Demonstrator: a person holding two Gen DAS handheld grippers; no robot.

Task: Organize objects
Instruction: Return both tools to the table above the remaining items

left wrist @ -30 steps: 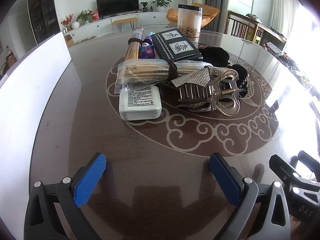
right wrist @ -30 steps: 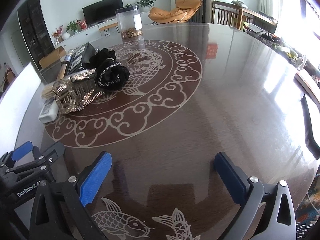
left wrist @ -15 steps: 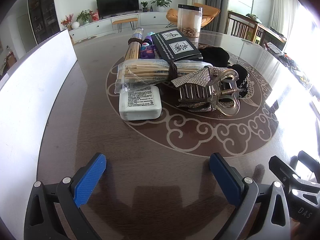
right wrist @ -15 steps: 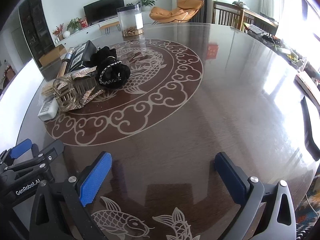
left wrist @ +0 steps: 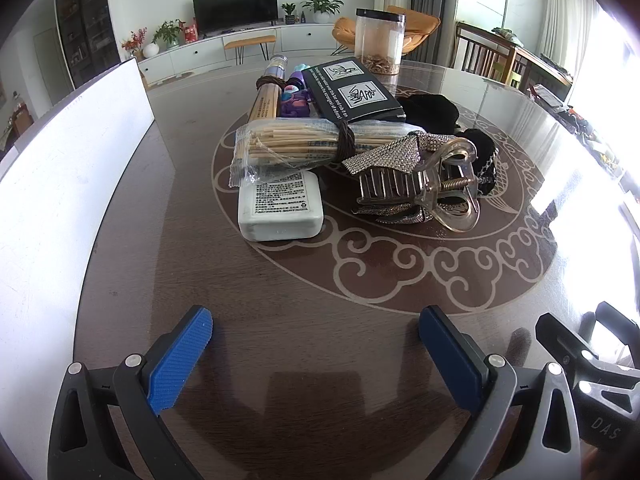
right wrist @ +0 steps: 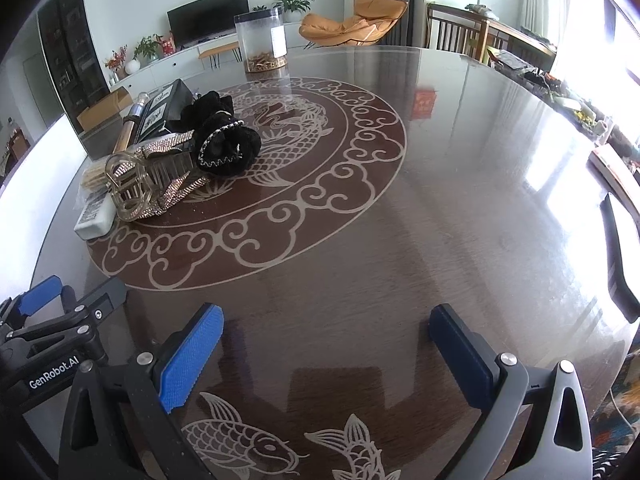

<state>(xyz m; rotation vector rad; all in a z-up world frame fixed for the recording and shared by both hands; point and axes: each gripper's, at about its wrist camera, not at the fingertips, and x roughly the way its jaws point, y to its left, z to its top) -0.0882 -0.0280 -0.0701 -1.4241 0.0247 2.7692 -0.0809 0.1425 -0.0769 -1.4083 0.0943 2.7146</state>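
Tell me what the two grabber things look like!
Each gripper, left and right, has two black-and-grey triangular arms with cut-out holes and silver screws. The fingers wear ridged bright blue pads. White lettering reads "GenRobot.AI" on the left and "DAS" on the right.

Right gripper (right wrist: 326, 354) spread wide, empty, above a patterned round table (right wrist: 440, 208); black scrunchie (right wrist: 226, 142) and clear hair claw (right wrist: 128, 186) piled far left.
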